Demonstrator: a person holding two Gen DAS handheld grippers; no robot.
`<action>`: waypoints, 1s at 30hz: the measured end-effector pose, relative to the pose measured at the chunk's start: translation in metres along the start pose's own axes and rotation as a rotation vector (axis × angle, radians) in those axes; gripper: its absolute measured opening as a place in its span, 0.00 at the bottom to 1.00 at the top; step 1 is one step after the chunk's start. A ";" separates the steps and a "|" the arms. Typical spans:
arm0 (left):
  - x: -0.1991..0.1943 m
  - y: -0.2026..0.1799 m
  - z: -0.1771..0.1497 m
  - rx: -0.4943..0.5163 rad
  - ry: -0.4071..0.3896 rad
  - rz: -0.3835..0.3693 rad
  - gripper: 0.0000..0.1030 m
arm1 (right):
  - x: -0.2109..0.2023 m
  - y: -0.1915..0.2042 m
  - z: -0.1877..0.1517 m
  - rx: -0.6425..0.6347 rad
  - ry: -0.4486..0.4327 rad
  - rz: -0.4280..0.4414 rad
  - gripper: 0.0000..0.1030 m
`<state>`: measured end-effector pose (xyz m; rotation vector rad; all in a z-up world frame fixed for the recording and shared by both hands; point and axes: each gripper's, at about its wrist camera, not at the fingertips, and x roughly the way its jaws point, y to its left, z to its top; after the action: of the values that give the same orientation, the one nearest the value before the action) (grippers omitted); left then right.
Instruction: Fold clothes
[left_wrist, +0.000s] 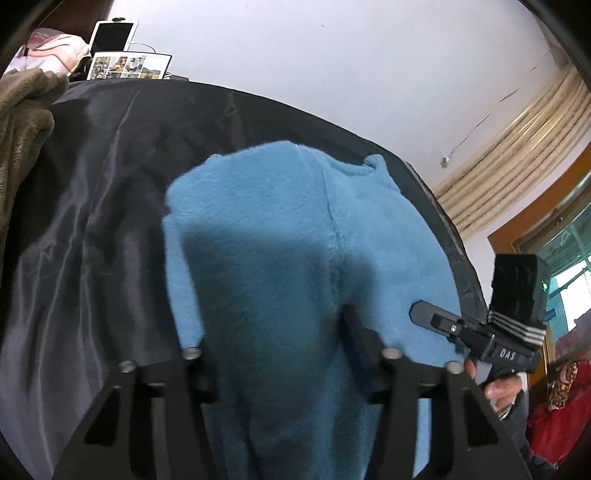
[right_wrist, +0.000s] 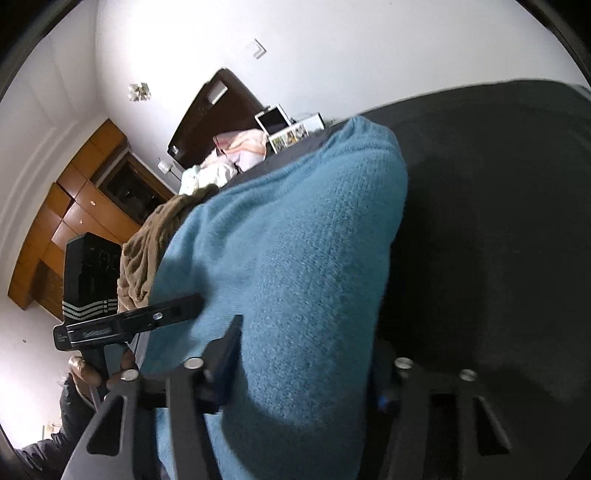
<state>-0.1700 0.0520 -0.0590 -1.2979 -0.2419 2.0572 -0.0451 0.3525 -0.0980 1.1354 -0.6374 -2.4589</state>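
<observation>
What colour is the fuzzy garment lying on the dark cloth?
Teal blue, a plain knit garment with no pattern; the right wrist view shows it best.

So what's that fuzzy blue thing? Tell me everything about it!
It is a teal-blue fuzzy knitted garment, probably a sweater, soft and fleecy, with a seam running down it. It lies spread on a shiny black cloth. The left gripper and the right gripper each have its near edge bunched between their fingers.

The blue garment between the left gripper fingers is fuzzy, matt knit cloth. Under it, the dark sheet looks satiny, with a soft sheen. Far left of the gripper, the brown blanket is plush fleece. Both grippers are matt black plastic with shiny metal screws.
</observation>
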 end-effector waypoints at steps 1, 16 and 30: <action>0.001 -0.006 0.001 0.009 -0.001 0.006 0.41 | -0.004 0.002 0.001 -0.013 -0.011 -0.013 0.50; 0.123 -0.171 0.050 0.214 0.100 -0.058 0.35 | -0.128 -0.084 0.012 0.008 -0.221 -0.295 0.48; 0.249 -0.289 0.106 0.274 0.102 -0.065 0.35 | -0.198 -0.208 0.063 0.053 -0.302 -0.522 0.48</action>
<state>-0.1981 0.4472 -0.0470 -1.2042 0.0431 1.8866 0.0003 0.6389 -0.0505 1.0599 -0.5399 -3.1161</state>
